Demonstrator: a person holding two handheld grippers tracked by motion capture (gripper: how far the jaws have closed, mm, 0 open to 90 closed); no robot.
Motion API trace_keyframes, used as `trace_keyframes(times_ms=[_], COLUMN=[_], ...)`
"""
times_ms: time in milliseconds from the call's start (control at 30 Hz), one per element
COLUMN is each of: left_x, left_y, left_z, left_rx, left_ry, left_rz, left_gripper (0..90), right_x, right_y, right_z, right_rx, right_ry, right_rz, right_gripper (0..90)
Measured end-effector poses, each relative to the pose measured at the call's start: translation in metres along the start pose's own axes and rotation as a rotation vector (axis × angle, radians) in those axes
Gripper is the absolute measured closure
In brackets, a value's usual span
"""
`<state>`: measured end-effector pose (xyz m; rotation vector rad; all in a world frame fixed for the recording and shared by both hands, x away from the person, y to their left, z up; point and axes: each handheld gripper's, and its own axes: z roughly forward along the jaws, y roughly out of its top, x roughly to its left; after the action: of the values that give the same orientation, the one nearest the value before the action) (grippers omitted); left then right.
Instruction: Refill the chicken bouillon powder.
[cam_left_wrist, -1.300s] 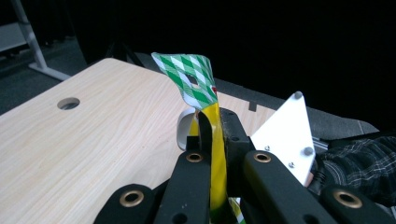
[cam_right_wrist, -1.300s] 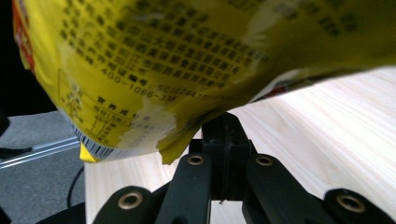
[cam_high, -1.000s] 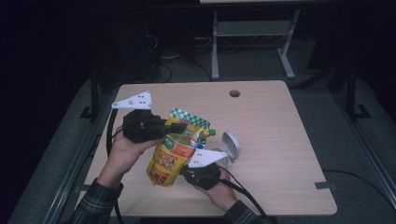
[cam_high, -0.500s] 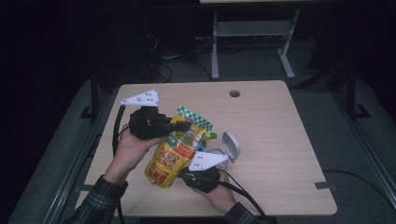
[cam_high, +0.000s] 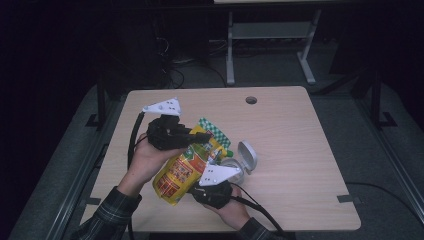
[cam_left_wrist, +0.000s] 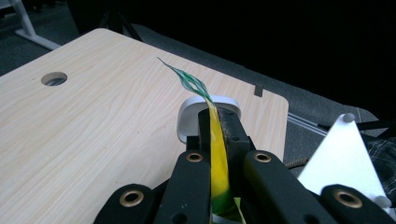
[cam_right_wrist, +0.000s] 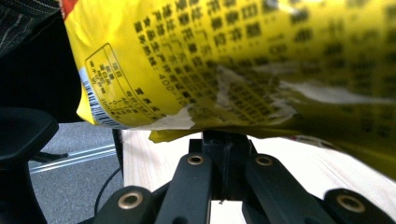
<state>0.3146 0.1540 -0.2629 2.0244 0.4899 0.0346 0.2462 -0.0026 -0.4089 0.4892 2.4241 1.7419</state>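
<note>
Where the table (cam_high: 300, 150) meets its near-left quarter: one yellow pouch (cam_high: 182, 170), held aloft, green-checked top; dense black print, barcode, wording illegible. Left gripper (cam_high: 202, 136) clenched on its top edge; right gripper (cam_high: 220, 165) closed beneath. White container (cam_high: 246, 156) alongside.

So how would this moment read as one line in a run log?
left gripper: shut on yellow pouch | right gripper: shut, under pouch | white container: lid open, on table

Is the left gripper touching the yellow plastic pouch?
Touching. In the left gripper view, the left gripper has its black jaws shut on the thin top edge of the yellow plastic pouch.
</note>
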Motion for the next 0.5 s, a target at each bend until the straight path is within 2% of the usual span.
trace_keyframes(times_ms=[133, 500], left_x=[-0.001, 0.002], left_y=[-0.001, -0.005], left_z=[0.004, 0.015], left_rx=[0.008, 0.037], left_ry=[0.001, 0.019], left_rz=[-0.007, -0.042], left_gripper=[90.0, 90.0], right_x=[0.001, 0.003], right_y=[0.0, -0.004], right_z=[0.002, 0.006], right_rx=[-0.006, -0.011], right_ry=[0.006, 0.022], right_rz=[-0.008, 0.014], right_gripper=[89.8, 89.9])
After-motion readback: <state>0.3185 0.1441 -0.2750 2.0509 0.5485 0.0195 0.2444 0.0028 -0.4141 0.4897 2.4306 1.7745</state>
